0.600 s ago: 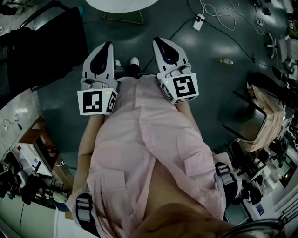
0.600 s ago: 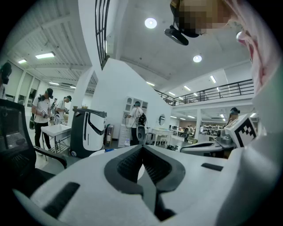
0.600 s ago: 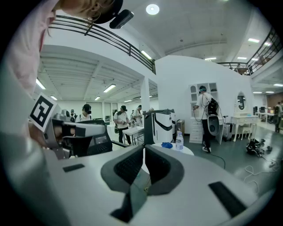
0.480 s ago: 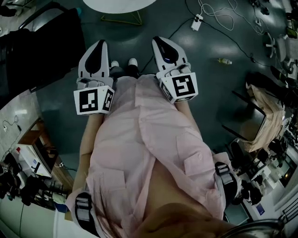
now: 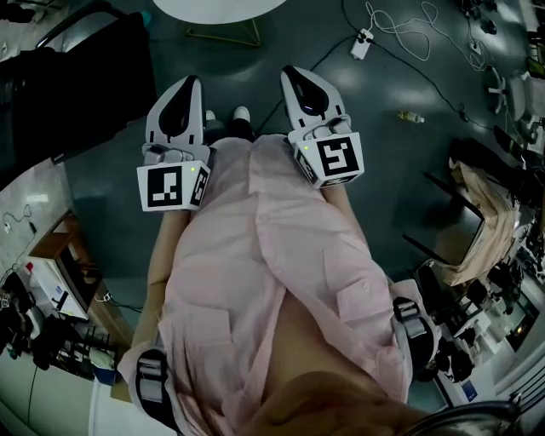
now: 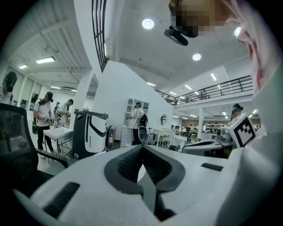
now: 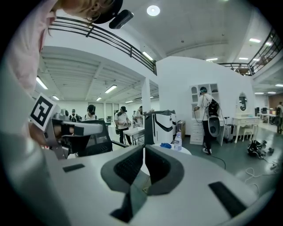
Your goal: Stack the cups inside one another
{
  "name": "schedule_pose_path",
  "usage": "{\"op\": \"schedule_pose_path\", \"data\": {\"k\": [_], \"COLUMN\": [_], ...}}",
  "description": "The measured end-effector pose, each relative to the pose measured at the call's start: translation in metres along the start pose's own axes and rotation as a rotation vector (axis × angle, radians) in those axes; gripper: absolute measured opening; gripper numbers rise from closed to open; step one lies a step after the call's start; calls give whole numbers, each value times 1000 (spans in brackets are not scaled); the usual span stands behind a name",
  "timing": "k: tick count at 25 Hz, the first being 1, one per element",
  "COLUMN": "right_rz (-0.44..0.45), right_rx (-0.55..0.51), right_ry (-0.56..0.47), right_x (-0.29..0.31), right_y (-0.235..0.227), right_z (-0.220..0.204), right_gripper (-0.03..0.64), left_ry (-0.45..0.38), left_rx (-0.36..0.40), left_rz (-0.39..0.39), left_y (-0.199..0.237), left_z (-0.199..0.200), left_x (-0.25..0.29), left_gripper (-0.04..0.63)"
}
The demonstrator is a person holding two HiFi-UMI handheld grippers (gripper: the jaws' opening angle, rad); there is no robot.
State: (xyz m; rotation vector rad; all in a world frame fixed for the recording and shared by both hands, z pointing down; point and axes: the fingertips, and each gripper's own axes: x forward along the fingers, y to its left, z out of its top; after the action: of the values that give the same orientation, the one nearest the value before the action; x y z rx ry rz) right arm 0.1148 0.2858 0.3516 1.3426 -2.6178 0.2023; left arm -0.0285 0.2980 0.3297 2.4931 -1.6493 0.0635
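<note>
No cups show in any view. In the head view I look down my own pink shirt [image 5: 264, 255] at the dark floor. My left gripper [image 5: 183, 85] and right gripper [image 5: 298, 77] are held at waist height and point forward, side by side. Both have their jaws closed tip to tip with nothing between them. The left gripper [image 6: 142, 145] looks into a large white hall. The right gripper [image 7: 144, 148] points toward a round white table [image 7: 183, 152] carrying a water bottle [image 7: 177, 141] and something blue.
A round white table's edge [image 5: 213, 7] lies ahead on the floor. A black chair [image 5: 77, 77] stands at left. Cables [image 5: 409, 34], a power strip [image 5: 364, 40] and a bottle [image 5: 411, 115] lie at right. Several people [image 7: 119, 119] stand in the hall.
The left gripper swayed slightly left, then back toward the right. The right gripper has barely moved. Both stay shut and empty.
</note>
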Motion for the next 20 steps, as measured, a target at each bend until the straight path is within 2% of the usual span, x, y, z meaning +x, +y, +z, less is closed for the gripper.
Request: {"op": "schedule_pose_path", "data": {"k": [6,11,20], "right_rz": [21,20,-37], "right_rx": [-5,8,59], "right_ry": [-7,-3,-29], "right_x": [-2,1,1], "right_y": [-6,-6,-17], "right_z": [2,-2,2], "right_gripper": [37,37,37], "left_ry": [2,-9,-17], "left_rx": [41,15,-2], "left_rz": [5,19,-25], "left_y": [-10,-7,-2], "left_z": [3,4,8], "left_x": [8,7,17], "left_gripper": [16,15,17]}}
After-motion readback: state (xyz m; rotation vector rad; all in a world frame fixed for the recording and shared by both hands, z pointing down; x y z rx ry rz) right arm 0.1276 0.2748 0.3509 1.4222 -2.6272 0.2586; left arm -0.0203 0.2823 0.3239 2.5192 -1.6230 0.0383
